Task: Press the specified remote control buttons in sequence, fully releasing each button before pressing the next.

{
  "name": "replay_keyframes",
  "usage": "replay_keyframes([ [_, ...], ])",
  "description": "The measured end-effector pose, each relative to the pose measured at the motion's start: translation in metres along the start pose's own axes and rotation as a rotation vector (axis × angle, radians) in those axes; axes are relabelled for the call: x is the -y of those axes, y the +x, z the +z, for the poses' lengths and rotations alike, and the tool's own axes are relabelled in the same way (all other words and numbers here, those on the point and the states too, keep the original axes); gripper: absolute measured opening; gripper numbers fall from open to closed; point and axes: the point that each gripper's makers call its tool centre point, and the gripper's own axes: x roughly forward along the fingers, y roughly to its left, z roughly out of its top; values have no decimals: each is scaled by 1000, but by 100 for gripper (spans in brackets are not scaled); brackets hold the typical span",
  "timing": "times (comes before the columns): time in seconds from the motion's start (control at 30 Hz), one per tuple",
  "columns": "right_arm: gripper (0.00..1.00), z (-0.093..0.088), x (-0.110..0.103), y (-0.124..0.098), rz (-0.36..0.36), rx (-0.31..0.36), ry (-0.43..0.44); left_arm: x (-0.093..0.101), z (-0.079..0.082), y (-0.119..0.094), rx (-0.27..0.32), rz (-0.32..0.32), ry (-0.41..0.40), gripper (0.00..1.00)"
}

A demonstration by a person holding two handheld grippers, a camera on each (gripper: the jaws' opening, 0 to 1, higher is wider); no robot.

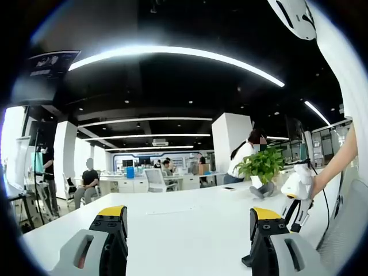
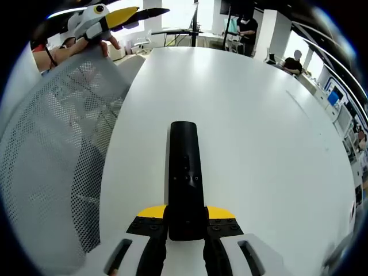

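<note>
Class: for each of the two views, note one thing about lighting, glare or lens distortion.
Left gripper view: the long white ceiling light strip bows into an arc, a fisheye effect, against a dark ceiling. Right gripper view: the glossy white table reflects light evenly, its edges curve, and the slim black remote control held in the right gripper stays sharp.

Black remote (image 2: 185, 178) between yellow-tipped right gripper (image 2: 185, 221) jaws, white table (image 2: 259, 126) beyond, grey mesh chair (image 2: 52, 155) to its left.

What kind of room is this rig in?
Likely an open-plan office or lab: a long white table, a mesh chair, rows of desks with seated people, strip ceiling lights, a potted plant.
</note>
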Motion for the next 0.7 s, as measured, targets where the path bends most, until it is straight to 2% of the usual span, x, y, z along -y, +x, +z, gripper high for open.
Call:
replay_keyframes([
  [0.27, 21, 3, 21, 3, 19, -17, -28, -1, -3, 0, -18, 3, 4, 90],
  [0.37, 21, 4, 29, 3, 25, -22, -33, 1, -9, 1, -52, -2, 2, 90],
  [0.7, 21, 6, 51, 5, 35, -44, -49, 1, -11, 0, -61, -1, 2, 89],
])
